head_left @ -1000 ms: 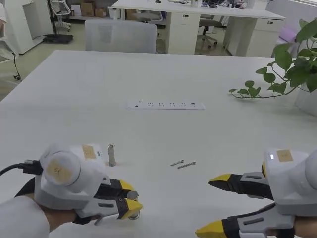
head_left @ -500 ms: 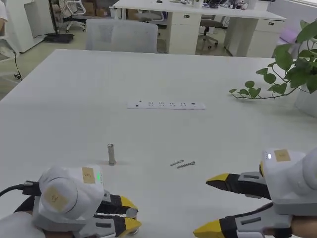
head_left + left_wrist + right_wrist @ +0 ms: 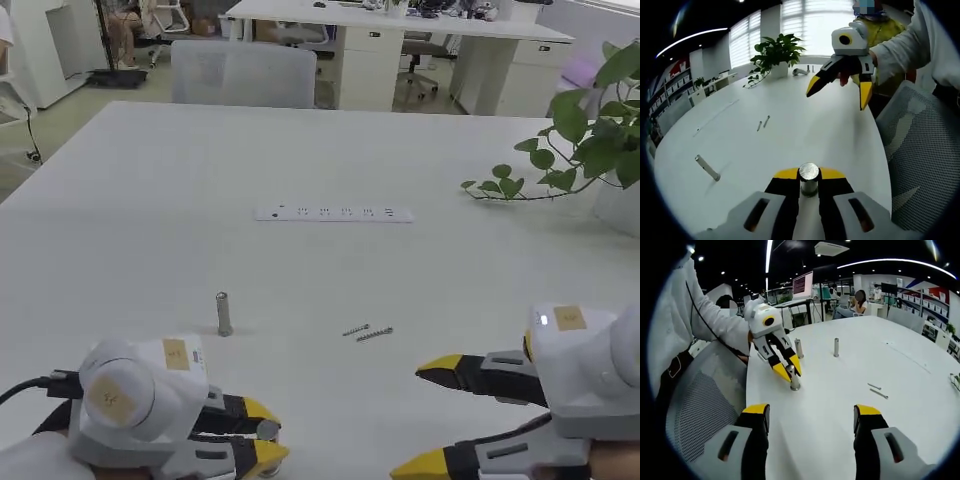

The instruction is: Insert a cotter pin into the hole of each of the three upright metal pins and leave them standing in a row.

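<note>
Metal pin (image 3: 809, 180) clenched in the left tool (image 3: 790, 371); right tool (image 3: 812, 411) released, holding nothing.

In the right gripper view the gripped pin is upright between the left tool's yellow tips, its foot down at the white surface (image 3: 300, 150) close to the person's edge; whether it actually rests there I cannot tell. Just behind that tool stands a second pin (image 3: 799, 348), and a third pin (image 3: 836, 347) stands upright farther in, apart from both. Two cotter pins (image 3: 368, 331) lie loose side by side on the surface, to the right of the third pin in the head view. The right tool hangs over the near edge with its jaws spread wide, well apart from the left tool. A power strip (image 3: 333, 213) lies farther back, across the middle of the surface.
</note>
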